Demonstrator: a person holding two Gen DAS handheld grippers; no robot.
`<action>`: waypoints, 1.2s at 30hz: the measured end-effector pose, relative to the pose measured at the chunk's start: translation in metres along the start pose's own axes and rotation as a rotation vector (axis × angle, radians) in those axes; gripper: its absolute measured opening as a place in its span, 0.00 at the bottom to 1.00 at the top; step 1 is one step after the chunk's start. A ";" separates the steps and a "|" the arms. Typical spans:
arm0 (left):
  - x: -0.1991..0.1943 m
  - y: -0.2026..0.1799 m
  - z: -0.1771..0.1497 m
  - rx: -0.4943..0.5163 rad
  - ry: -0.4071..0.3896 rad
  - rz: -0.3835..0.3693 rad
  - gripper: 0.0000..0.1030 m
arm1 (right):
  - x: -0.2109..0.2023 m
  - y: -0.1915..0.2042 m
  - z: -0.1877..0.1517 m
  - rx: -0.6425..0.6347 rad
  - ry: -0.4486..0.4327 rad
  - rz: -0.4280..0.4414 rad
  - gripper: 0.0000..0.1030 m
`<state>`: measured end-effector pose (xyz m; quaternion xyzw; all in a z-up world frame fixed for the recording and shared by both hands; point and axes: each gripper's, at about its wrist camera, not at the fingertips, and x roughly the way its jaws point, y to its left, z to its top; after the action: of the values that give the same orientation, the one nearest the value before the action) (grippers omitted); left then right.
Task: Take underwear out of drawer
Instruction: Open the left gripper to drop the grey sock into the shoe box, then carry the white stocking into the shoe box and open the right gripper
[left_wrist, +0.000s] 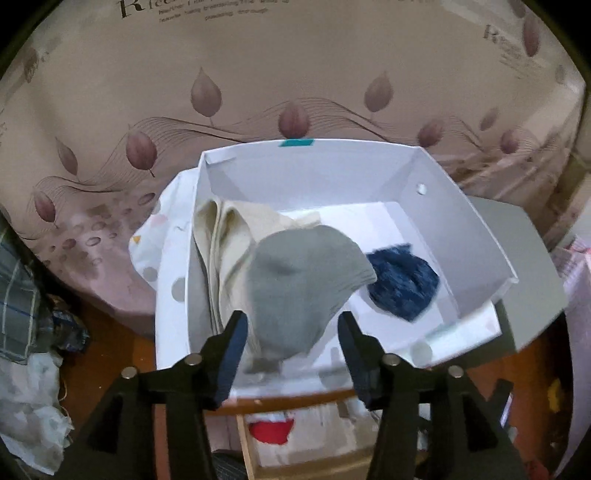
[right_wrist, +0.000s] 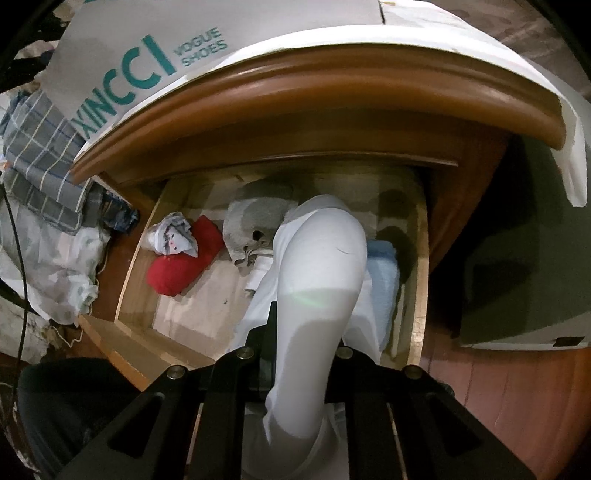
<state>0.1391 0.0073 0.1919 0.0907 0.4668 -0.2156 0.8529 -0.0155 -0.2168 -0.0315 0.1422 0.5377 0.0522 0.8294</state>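
Left gripper (left_wrist: 291, 354), jaws apart, released: grey fabric underwear (left_wrist: 303, 291) sits between the fingers, pads not pressing it, lying in the open white cardboard box (left_wrist: 480, 236) at frame centre beside a cream folded cloth (left_wrist: 229, 236) and a dark blue garment (left_wrist: 404, 282). Right gripper (right_wrist: 303, 354) is clenched on a white stretchy garment (right_wrist: 317, 258), above the open wooden drawer (right_wrist: 136, 280) at lower centre, which holds a red cloth (right_wrist: 181, 262).
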 end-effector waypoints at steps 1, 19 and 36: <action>-0.006 -0.001 -0.006 0.011 -0.014 -0.007 0.55 | 0.000 0.001 -0.001 -0.005 0.001 0.004 0.10; -0.058 0.047 -0.099 -0.137 -0.177 0.122 0.60 | -0.046 0.014 0.005 0.004 0.013 -0.030 0.10; 0.043 0.138 -0.210 -0.532 0.050 0.320 0.60 | -0.253 0.082 0.103 -0.135 -0.353 -0.028 0.10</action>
<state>0.0631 0.1928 0.0341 -0.0579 0.5076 0.0534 0.8580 -0.0216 -0.2176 0.2536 0.0856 0.3808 0.0507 0.9193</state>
